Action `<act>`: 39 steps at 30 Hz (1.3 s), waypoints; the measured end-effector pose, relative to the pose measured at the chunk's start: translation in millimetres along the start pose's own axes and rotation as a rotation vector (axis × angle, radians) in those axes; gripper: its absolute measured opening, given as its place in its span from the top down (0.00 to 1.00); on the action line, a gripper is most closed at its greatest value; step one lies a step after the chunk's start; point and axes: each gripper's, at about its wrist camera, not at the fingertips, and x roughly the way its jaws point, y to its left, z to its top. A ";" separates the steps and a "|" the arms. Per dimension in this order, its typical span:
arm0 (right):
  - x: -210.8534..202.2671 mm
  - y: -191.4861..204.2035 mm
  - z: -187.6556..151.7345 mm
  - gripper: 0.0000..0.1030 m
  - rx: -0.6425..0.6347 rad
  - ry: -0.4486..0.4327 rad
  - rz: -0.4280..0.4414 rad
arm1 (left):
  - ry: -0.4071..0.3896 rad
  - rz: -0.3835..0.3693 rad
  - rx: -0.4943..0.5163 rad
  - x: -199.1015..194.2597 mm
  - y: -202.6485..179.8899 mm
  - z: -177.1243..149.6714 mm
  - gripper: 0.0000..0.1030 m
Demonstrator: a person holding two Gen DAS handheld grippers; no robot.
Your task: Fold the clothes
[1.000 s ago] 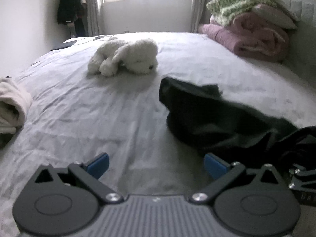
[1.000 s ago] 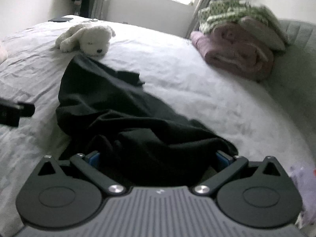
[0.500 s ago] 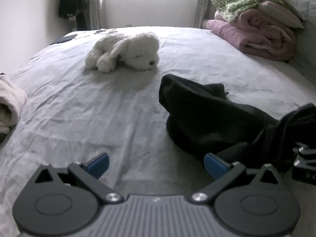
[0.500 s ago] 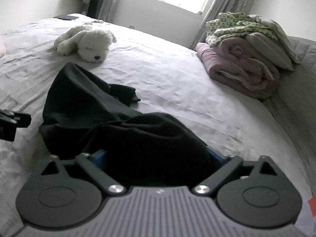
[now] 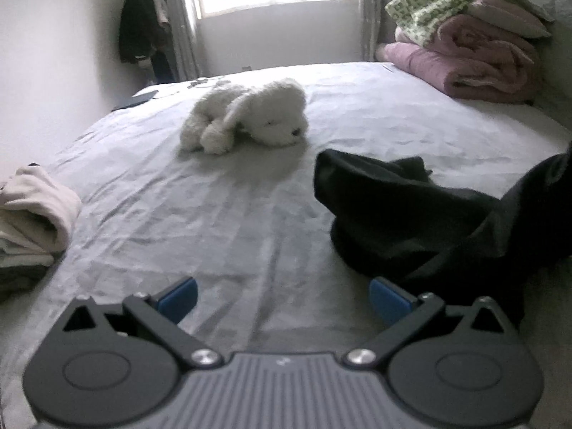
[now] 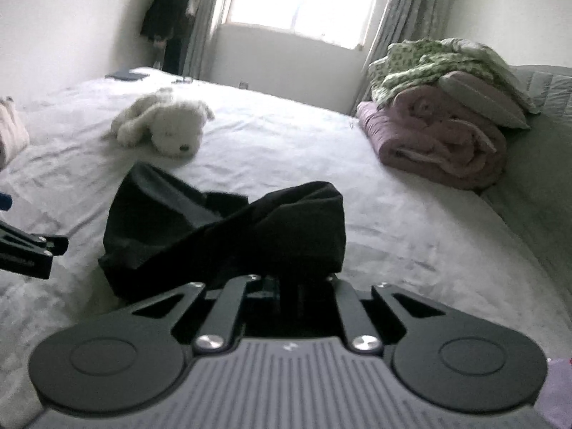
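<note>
A crumpled black garment (image 5: 400, 214) lies on the pale bed sheet (image 5: 221, 221), right of centre in the left wrist view. My left gripper (image 5: 284, 298) hangs open just above the sheet, its right blue pad close to the garment's near edge, nothing between the pads. In the right wrist view my right gripper (image 6: 291, 280) is shut on a bunched fold of the black garment (image 6: 228, 228), lifted off the bed, with the rest trailing left onto the sheet. The fingertips are hidden in the cloth.
A white plush dog (image 5: 246, 118) lies mid-bed beyond the garment. Folded pale clothes (image 5: 32, 214) sit at the left edge. Rolled pink and green blankets (image 5: 468, 43) are stacked at the far right by the headboard. Dark coats (image 5: 139, 32) hang by the window.
My right gripper has closed on the black garment and raised the fold. Both cameras have tilted up and moved slightly toward the plush dog. The left gripper stays open.
</note>
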 end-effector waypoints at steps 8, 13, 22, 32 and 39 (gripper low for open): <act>-33.6 -15.4 10.1 0.93 0.078 -0.185 0.027 | -0.026 -0.112 0.005 -10.2 -2.0 -2.2 0.00; -58.9 -40.3 14.0 0.93 0.181 -0.366 -0.030 | -0.036 -0.263 0.048 -15.9 -14.3 -8.6 0.00; -121.0 -78.1 1.4 0.93 0.406 -0.765 0.005 | -0.074 -0.320 0.114 -17.2 -35.4 -14.6 0.00; -142.5 -93.0 6.8 0.91 0.481 -0.770 0.599 | -0.036 -0.259 0.063 -10.7 -13.9 -8.4 0.00; -123.5 -91.4 16.6 0.86 0.370 -0.625 1.027 | 0.017 -0.237 -0.022 -1.0 4.9 -5.6 0.00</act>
